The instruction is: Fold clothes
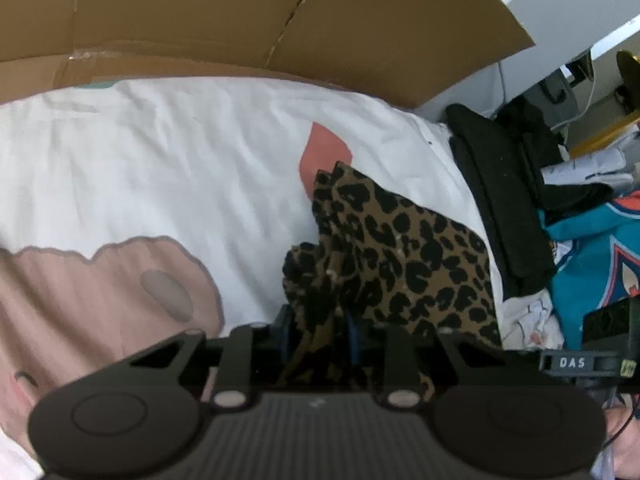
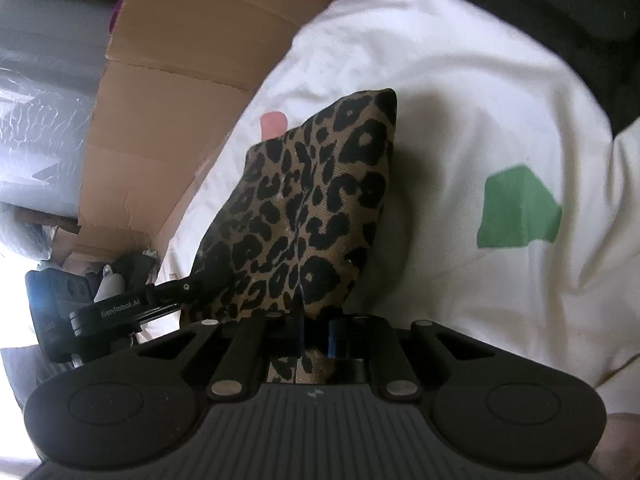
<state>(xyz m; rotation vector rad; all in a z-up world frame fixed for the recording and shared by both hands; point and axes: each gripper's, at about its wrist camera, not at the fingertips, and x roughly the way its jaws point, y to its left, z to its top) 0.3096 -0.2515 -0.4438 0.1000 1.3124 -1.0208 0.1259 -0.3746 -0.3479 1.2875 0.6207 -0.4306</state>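
Fingertips of each hand-held gripper [image 1: 320, 332] buried in leopard-print garment [image 1: 400, 256].

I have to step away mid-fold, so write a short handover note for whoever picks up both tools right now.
Left tool: shut on the leopard-print garment, pinching a bunched edge.
Right tool: shut on the same garment, fabric running between its fingers.
The garment hangs between both tools above the white patterned bedsheet, already doubled over.
Black clothes and a teal jersey lie off to the right, apparently unfolded.
Left: lay the garment flat, finish its fold, then probably the rest.
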